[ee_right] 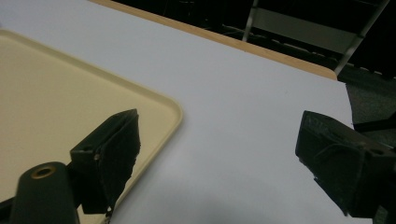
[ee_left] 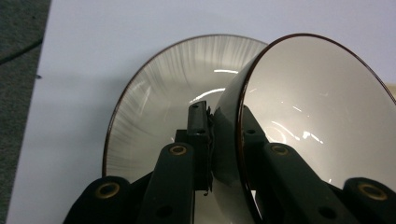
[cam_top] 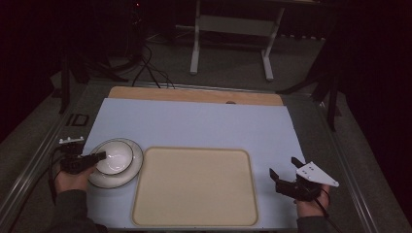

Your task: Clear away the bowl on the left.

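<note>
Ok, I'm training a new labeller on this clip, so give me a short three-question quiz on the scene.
1. True or false: the left gripper is shut on the rim of the bowl.
2. What does the bowl sit on? A) the tray B) a plate C) bare table cover
3. How do the jaws of the right gripper stand?

Key
1. True: one jaw inside the rim, one outside.
2. B: the plate, left of the beige tray.
3. Wide apart, with nothing between them.
</note>
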Motion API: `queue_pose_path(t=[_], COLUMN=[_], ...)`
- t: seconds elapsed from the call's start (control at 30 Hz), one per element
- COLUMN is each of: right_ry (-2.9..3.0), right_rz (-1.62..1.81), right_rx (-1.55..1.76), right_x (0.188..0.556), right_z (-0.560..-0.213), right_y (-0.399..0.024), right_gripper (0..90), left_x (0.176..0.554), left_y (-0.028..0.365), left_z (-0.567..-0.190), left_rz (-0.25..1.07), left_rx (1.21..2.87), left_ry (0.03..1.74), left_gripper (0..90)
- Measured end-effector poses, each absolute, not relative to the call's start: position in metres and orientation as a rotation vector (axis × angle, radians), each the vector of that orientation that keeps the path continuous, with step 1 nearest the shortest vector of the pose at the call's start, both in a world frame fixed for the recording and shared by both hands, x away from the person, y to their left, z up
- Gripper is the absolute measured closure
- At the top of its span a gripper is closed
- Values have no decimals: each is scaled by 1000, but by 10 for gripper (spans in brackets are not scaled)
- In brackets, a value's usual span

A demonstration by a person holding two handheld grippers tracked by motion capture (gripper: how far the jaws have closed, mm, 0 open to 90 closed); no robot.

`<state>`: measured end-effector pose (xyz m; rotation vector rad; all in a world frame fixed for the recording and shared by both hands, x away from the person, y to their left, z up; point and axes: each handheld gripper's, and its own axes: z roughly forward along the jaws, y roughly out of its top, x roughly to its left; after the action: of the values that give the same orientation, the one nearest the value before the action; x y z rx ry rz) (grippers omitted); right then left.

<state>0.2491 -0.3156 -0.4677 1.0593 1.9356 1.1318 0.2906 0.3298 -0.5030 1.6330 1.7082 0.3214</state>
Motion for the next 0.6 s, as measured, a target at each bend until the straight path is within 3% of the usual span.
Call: queue_pose_path(t=[0.6], right_ry=[1933], right_rz=[1131], right_rx=[1059], right_x=[249], right_z=[-467], right_y=[-316], right_gripper=[135], left_x=[285], left_y=[331], left_z=[-498], left_rz=[337], left_rx=[1584], left_ry=[1683], left_gripper=[810])
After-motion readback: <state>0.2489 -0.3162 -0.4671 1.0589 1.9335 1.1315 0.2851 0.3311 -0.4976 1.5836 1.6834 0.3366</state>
